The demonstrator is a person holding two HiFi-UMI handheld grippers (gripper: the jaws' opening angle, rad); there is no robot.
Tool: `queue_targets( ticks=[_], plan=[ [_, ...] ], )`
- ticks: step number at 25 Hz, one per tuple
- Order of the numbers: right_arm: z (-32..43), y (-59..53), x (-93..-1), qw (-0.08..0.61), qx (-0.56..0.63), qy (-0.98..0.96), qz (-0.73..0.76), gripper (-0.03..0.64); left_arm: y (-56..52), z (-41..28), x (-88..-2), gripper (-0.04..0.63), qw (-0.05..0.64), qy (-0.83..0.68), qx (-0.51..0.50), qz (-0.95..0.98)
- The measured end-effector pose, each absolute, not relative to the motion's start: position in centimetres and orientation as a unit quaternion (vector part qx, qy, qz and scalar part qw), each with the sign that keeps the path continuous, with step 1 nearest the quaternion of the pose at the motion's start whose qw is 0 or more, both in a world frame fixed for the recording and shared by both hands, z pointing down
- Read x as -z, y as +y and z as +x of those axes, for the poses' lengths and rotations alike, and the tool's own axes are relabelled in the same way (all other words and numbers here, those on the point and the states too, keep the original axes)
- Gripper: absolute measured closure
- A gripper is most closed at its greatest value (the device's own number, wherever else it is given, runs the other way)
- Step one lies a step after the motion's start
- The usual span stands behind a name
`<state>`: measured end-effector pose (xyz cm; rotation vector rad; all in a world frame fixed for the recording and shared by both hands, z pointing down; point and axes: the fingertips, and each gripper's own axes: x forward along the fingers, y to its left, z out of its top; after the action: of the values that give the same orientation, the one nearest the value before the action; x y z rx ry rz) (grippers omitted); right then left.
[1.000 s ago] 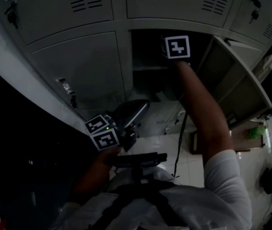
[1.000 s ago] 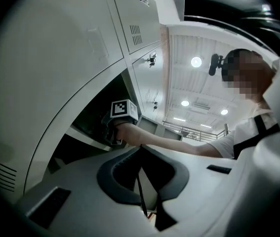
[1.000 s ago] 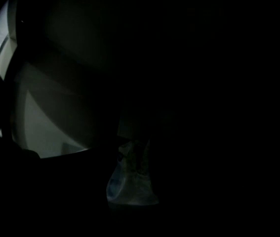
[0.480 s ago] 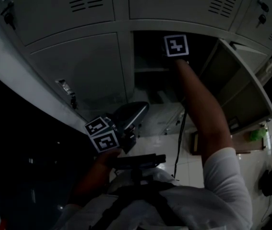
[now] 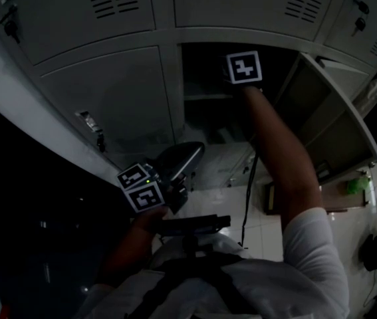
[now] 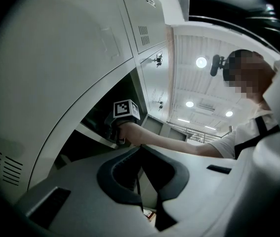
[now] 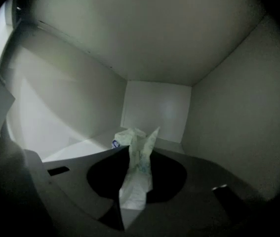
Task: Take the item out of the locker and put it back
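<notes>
Head view: the right gripper (image 5: pixel 244 67) reaches into the open compartment of the grey metal locker (image 5: pixel 108 92), next to its open door (image 5: pixel 328 115). Its claw is hidden there. The left gripper (image 5: pixel 175 168) hangs low, outside the locker.

Left gripper view: the left gripper (image 6: pixel 140 154) has its jaws together with nothing between them. The right gripper (image 6: pixel 126 109) shows at the compartment mouth.

Right gripper view: only here the item shows. The right gripper (image 7: pixel 130 154) is clamped on the crumpled white plastic packet with blue print (image 7: pixel 137 174), inside the compartment, over the shelf floor (image 7: pixel 80 149). Contact with the floor cannot be told.
</notes>
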<state>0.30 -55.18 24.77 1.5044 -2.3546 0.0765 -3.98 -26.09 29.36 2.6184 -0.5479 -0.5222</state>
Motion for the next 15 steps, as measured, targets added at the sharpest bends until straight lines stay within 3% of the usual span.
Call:
queue_targets(
  ticks=[15],
  plan=[
    [1.2,-48.7,-22.2,0.150,0.005,-0.837,0.526,0.571,-24.5,-3.2,-29.5,0.601,0.211,-0.183,0.186,0.942]
  ],
)
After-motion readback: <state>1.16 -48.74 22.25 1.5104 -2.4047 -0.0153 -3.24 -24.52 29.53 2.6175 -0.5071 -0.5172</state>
